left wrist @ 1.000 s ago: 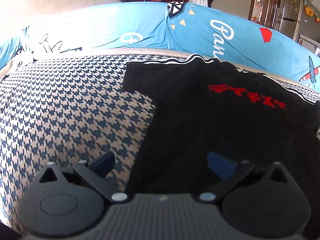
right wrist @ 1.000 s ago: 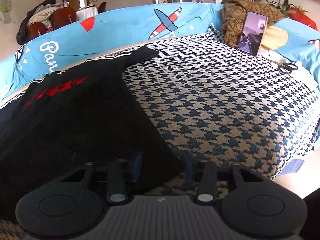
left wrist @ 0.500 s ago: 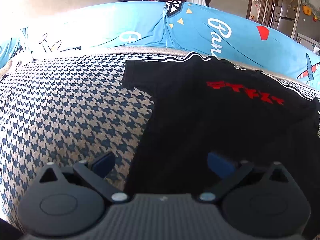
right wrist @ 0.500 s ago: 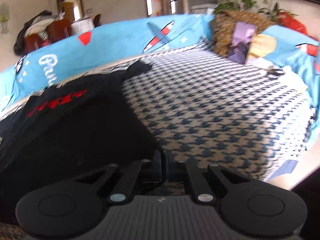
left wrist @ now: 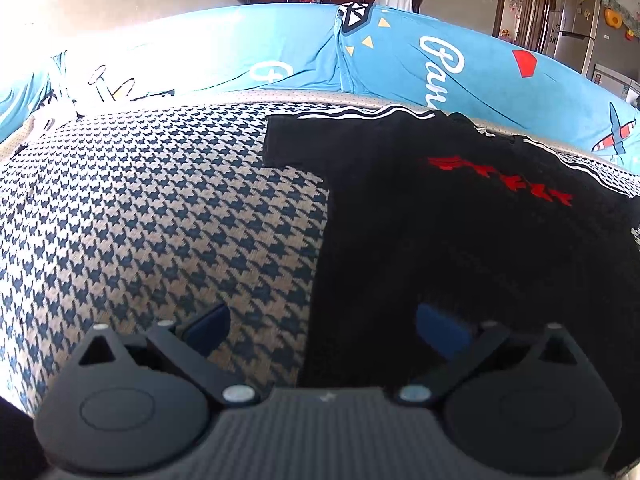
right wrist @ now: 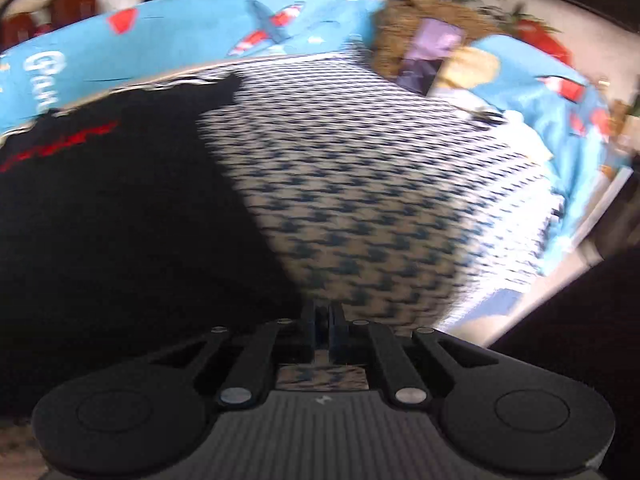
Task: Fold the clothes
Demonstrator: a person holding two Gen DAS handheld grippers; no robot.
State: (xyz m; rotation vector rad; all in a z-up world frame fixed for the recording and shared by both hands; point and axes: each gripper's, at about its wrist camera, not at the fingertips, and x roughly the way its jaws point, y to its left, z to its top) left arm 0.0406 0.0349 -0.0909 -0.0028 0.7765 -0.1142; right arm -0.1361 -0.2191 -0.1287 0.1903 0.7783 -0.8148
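Observation:
A black T-shirt [left wrist: 460, 232] with red print lies flat on the houndstooth sofa cover [left wrist: 160, 216], its collar towards the blue backrest. My left gripper [left wrist: 324, 324] is open low over the shirt's left side edge, with one finger over the cover and the other over black cloth. The right wrist view is blurred by motion. There the T-shirt [right wrist: 120, 208] fills the left half, and my right gripper [right wrist: 323, 326] is shut on its near right hem corner.
A blue printed backrest [left wrist: 400, 56] runs along the far side of the cover. At the right end lean a brown cushion [right wrist: 404, 40] and a phone [right wrist: 432, 56], with scissors [right wrist: 486, 114] nearby. The sofa's front edge drops off at right [right wrist: 520, 280].
My right gripper has gone from open around the hem corner to shut on it, and its view has swung left and blurred. My left gripper stays open and has barely shifted.

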